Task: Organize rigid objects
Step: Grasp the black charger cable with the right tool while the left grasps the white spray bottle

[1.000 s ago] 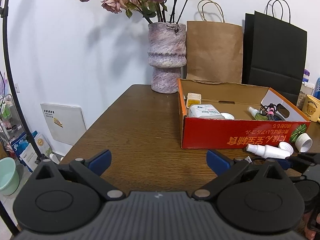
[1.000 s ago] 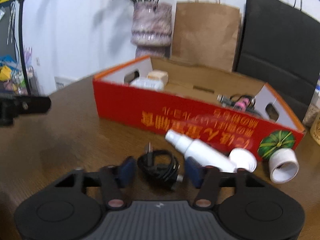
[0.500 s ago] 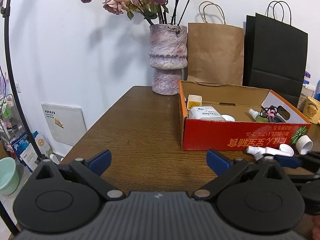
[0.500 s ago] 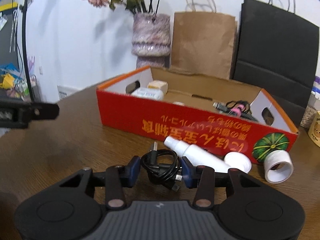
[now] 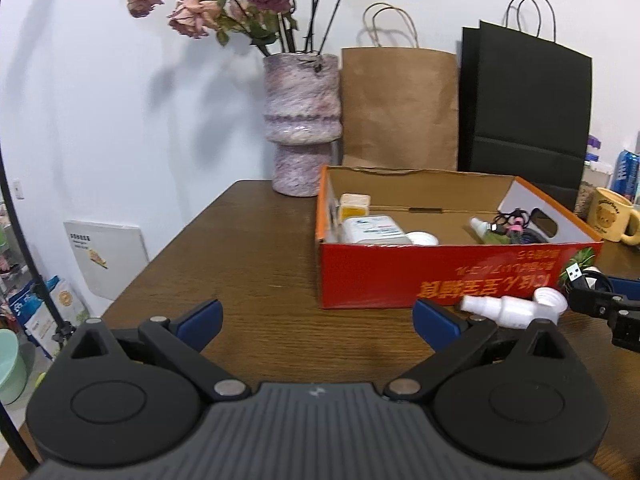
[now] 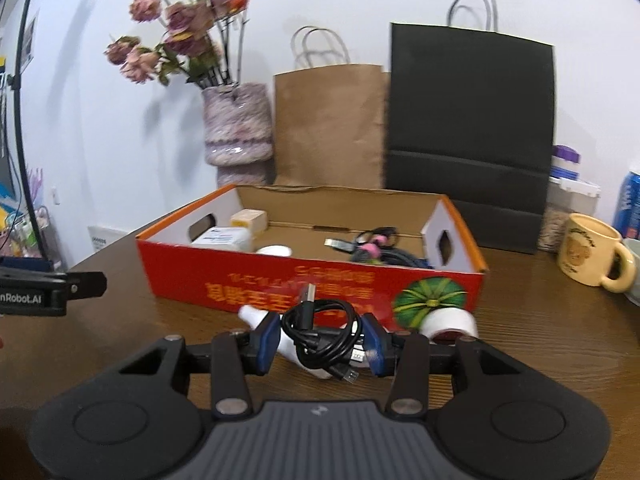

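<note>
My right gripper [image 6: 320,338] is shut on a coiled black USB cable [image 6: 320,330] and holds it above the table, just in front of the red cardboard box [image 6: 280,284]. The box [image 5: 400,280] holds a white bottle, a small yellow box and a bundle of cables. A white spray bottle [image 5: 500,310] and a white tape roll [image 6: 450,322] lie on the table before the box. My left gripper [image 5: 316,320] is open and empty over the bare table, left of the box.
A purple vase with dried roses [image 5: 302,120], a brown paper bag [image 5: 400,108] and a black paper bag [image 5: 524,108] stand behind the box. A yellow mug [image 6: 592,254] stands at the right. The table's left edge drops to the floor.
My right gripper closed on the black cable and lifted it off the table toward the box. The left gripper stayed open and shifted little.
</note>
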A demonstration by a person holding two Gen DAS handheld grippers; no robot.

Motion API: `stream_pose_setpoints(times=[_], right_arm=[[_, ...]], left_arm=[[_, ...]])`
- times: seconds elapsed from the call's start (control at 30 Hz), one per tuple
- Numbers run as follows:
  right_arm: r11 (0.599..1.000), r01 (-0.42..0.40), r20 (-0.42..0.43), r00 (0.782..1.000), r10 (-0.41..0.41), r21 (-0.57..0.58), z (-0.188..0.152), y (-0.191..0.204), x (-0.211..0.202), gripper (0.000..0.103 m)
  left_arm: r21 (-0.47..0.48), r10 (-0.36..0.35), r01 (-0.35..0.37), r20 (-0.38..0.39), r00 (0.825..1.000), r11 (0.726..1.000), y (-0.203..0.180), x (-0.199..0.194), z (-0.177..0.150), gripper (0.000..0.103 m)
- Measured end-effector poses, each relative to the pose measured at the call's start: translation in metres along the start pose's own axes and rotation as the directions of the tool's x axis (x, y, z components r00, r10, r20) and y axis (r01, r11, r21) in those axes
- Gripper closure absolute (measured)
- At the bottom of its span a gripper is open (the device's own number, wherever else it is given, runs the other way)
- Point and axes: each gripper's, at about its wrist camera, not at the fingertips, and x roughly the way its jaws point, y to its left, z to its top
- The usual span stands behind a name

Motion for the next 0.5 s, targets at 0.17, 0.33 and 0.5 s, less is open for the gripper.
stream_pose_setpoints(times=[0.17, 0.33, 0.5], right_arm=[[0.999, 0.032, 0.009, 0.999, -0.032, 0.016, -0.003, -0.021, -0.009, 0.06], [0.997, 0.069, 0.022, 0.997, -0.07, 0.034, -0.009, -0.041, -0.02, 0.06], [0.994, 0.099, 0.017, 0.995, -0.1, 0.053, -0.014, -0.059, -0.024, 0.06]], left_arm=[[0.027, -0.065, 0.065, -0.003, 0.998, 0.998, -0.022, 0.005, 0.004, 0.0], [0.084, -0.12, 0.12, -0.002, 0.993, 0.989, -0.054, 0.016, 0.005, 0.0], [0.124, -0.192, 0.194, -0.02, 0.981, 0.973, -0.085, 0.034, 0.003, 0.0]])
